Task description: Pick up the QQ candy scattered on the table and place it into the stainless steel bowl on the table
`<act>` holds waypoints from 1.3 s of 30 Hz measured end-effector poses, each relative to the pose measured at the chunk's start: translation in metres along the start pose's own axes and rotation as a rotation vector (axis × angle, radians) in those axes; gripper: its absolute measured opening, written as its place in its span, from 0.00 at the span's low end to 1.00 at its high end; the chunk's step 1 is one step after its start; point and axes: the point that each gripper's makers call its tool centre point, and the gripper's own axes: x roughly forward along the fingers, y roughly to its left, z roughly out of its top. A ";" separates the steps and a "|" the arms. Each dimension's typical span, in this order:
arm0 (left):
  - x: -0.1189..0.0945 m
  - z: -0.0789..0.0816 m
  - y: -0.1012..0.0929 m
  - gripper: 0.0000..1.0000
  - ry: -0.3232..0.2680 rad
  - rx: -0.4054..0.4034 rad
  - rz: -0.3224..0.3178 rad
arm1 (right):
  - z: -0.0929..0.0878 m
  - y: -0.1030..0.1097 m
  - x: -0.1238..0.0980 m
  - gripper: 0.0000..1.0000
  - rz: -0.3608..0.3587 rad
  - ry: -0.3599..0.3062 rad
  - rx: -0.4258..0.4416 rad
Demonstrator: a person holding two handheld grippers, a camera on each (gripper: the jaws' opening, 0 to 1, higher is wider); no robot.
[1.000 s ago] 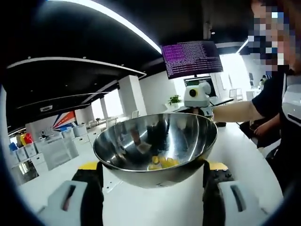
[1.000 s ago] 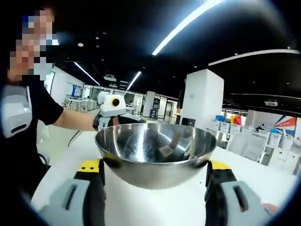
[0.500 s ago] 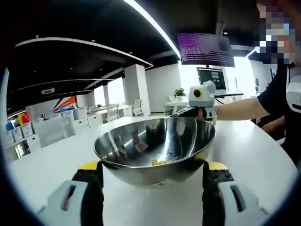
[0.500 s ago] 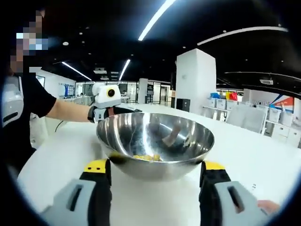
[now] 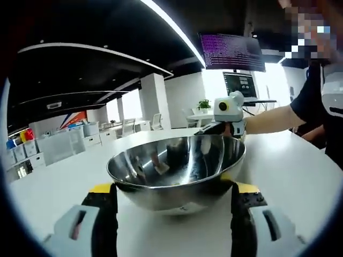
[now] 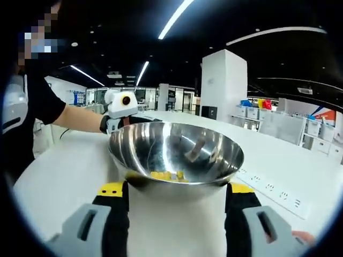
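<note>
The stainless steel bowl point(image 5: 177, 171) stands between the jaws of my left gripper point(image 5: 173, 188), whose yellow-tipped fingers point(image 5: 102, 189) press against its two sides. My right gripper point(image 6: 177, 188) clasps the same bowl point(image 6: 177, 152) from the opposite side. Yellow QQ candy point(image 6: 166, 175) lies in the bottom of the bowl. The bowl's base is down at the white table point(image 5: 300, 176). Beyond the far rim, the right gripper point(image 5: 228, 110) shows in the left gripper view, and the left gripper point(image 6: 120, 107) shows in the right gripper view.
A person's arm point(image 5: 268, 120) reaches in behind the bowl. A white power strip point(image 6: 273, 190) lies on the table point(image 6: 64, 166) to the right. A screen point(image 5: 231, 52) hangs overhead; desks and bins stand far off.
Both views have levelled out and dropped with the bowl still between the jaws. The bowl has come down to the table. The candy has slipped below the rim in the left gripper view.
</note>
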 end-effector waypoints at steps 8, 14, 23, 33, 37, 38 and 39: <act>0.005 -0.005 0.003 0.88 -0.007 0.016 0.018 | 0.000 0.000 0.001 0.68 -0.005 0.004 0.001; 0.004 -0.002 0.005 0.88 -0.008 0.001 0.010 | 0.002 -0.002 0.000 0.71 -0.016 -0.003 -0.032; -0.010 -0.001 0.015 0.91 -0.003 -0.003 0.057 | 0.005 -0.010 -0.019 0.69 -0.056 -0.042 -0.003; -0.060 0.025 -0.030 0.86 0.014 -0.043 0.120 | 0.023 0.020 -0.074 0.70 -0.133 -0.084 0.026; -0.079 0.048 -0.071 0.87 -0.008 -0.032 0.113 | 0.036 0.057 -0.093 0.72 -0.145 -0.115 0.035; -0.083 0.052 -0.081 0.87 -0.003 -0.035 0.112 | 0.039 0.067 -0.098 0.72 -0.146 -0.119 0.024; -0.087 0.054 -0.089 0.86 0.009 -0.039 0.122 | 0.042 0.076 -0.102 0.72 -0.152 -0.122 0.008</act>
